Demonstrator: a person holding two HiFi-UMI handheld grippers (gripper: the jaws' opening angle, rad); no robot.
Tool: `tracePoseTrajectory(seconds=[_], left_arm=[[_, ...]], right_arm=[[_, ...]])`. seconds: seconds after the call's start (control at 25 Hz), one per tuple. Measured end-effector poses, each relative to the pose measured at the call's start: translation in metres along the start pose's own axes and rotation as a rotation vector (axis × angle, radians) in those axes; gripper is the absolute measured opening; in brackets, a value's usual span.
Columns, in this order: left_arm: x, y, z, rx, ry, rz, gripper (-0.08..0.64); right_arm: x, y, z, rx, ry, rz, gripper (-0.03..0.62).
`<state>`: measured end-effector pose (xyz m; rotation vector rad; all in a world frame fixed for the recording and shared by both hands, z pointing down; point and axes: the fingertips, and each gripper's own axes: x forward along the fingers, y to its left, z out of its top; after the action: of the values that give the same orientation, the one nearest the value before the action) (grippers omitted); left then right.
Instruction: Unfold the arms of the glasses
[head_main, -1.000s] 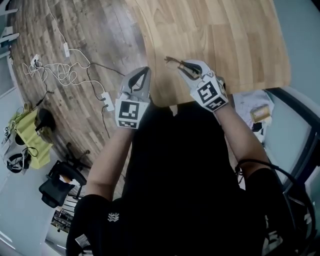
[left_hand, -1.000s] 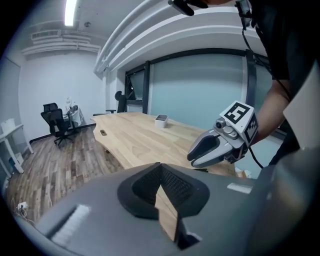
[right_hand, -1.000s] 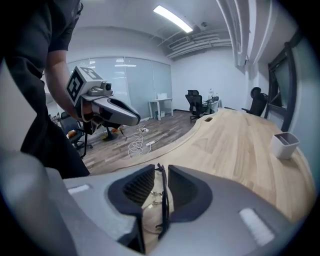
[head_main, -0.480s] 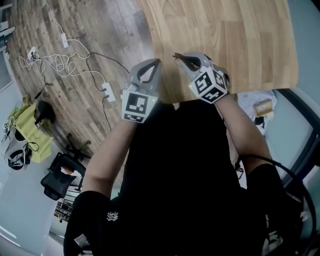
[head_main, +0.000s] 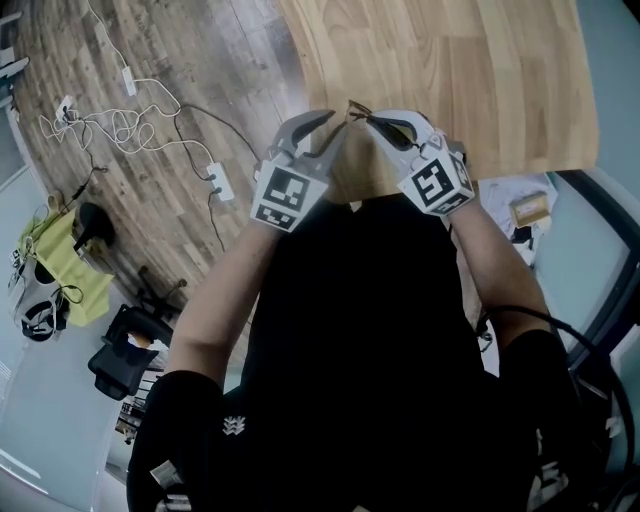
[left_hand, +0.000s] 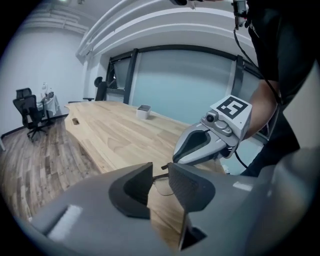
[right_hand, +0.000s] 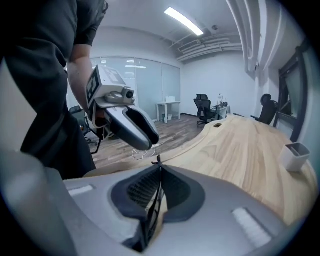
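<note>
1. Since the earlier head-view frames, the left gripper (head_main: 333, 128) has shifted toward 3 o'clock, up to the right gripper (head_main: 368, 118). Both tips now meet at the glasses (head_main: 355, 108), over the near edge of the wooden table (head_main: 470, 80).
2. Left gripper view: the jaws have just been opening and stand apart. The thin glasses frame crosses the gap, and the pads do not press on it. The right gripper sits at 2 o'clock.
3. Right gripper view: the jaws have just been closing and are clamped on the thin frame, which stands edge-on between the pads. The left gripper sits at 11 o'clock.
</note>
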<state>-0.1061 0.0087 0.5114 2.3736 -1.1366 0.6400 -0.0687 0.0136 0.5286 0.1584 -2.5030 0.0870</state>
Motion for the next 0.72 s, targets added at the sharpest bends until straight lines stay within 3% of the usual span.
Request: tracePoseTrajectory(seconds=[0.08,0.24,0.44,0.72], left_arm=[[0.009,-0.009,-0.001,-0.023,0.003,-0.074,0.147],[0.021,-0.027,-0.001,-0.061,0.023,-0.178,0.169],[0.021,-0.046,0.004,-0.031,0.043,-0.246,0.169],[0.018,-0.067,0.009,0.005,0.056,-0.283,0.167]], right_arm=[[-0.004,0.001,0.009,0.004,-0.056,0.003,0.015],[-0.013,0.001,0.015,-0.004,-0.108,0.0,0.014],[-0.021,0.004,0.018,-0.004,-0.147,-0.008,0.015],[-0.038,0.011,0.013,-0.012,-0.151,-0.02,0.022]])
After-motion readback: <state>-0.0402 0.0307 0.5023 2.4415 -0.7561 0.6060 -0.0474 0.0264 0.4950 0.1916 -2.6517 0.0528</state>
